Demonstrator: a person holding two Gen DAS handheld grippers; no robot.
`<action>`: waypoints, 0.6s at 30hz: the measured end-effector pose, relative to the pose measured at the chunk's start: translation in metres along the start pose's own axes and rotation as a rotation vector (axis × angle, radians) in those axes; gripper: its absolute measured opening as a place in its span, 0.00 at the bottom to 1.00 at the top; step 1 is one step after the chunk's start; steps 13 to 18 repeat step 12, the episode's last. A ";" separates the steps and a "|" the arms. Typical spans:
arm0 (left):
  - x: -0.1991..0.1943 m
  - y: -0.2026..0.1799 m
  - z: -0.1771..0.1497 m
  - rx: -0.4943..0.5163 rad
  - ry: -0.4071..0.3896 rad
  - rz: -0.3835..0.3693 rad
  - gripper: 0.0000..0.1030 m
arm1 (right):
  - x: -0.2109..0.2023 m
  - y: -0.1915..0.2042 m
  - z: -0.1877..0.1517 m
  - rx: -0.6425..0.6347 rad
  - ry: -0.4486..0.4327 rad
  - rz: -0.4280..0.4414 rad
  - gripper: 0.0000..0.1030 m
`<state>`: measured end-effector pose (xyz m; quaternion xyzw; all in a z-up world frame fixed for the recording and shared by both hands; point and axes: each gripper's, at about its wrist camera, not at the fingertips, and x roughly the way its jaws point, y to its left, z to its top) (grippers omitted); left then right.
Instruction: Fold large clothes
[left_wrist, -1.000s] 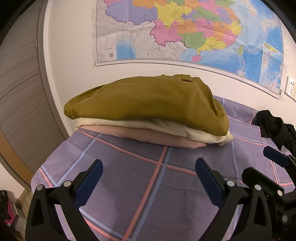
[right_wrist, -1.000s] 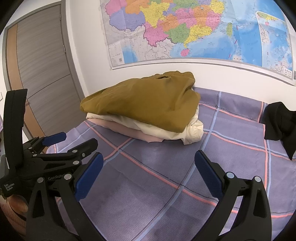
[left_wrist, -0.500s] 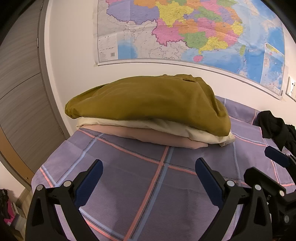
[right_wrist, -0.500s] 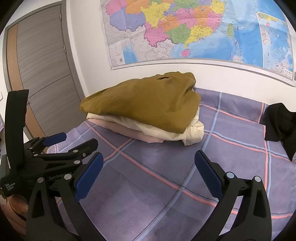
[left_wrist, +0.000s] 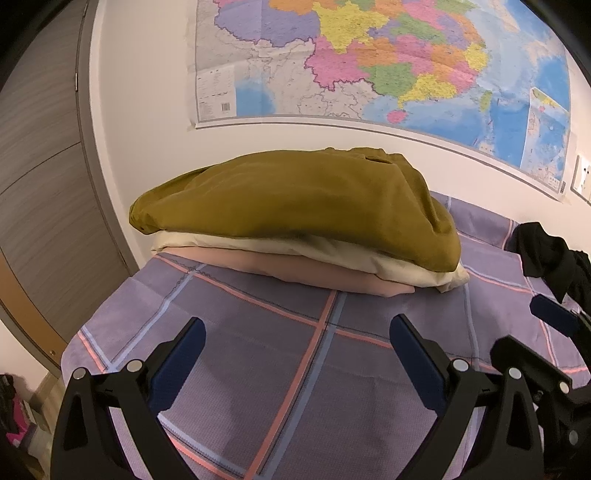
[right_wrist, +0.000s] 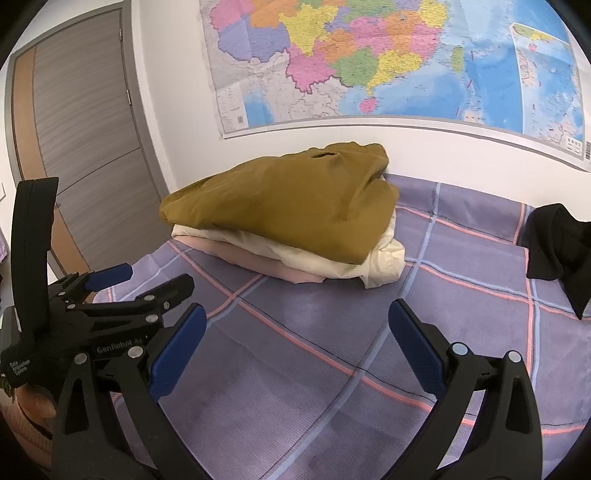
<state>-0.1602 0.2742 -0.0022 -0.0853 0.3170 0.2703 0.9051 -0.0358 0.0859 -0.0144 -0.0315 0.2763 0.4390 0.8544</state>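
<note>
A stack of folded clothes lies at the back of the bed: an olive-brown garment on top, a cream one under it, a pink one at the bottom. A crumpled black garment lies at the right. My left gripper is open and empty above the purple plaid bed cover, in front of the stack. My right gripper is open and empty beside it. The left gripper also shows in the right wrist view.
A large map hangs on the white wall behind the bed. A grey wooden door stands at the left. The bed's left edge drops to the floor.
Both grippers have drifted slightly; the stack sits a little further right and lower in the left wrist view. Nothing was taken hold of.
</note>
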 end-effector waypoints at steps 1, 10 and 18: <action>0.000 -0.001 0.000 0.001 -0.001 -0.004 0.93 | -0.001 -0.002 -0.001 0.004 0.001 -0.002 0.95; 0.004 -0.031 -0.002 0.038 0.036 -0.091 0.93 | -0.020 -0.025 -0.010 0.049 -0.012 -0.066 0.95; 0.005 -0.042 -0.005 0.047 0.058 -0.132 0.94 | -0.028 -0.032 -0.013 0.066 -0.021 -0.088 0.95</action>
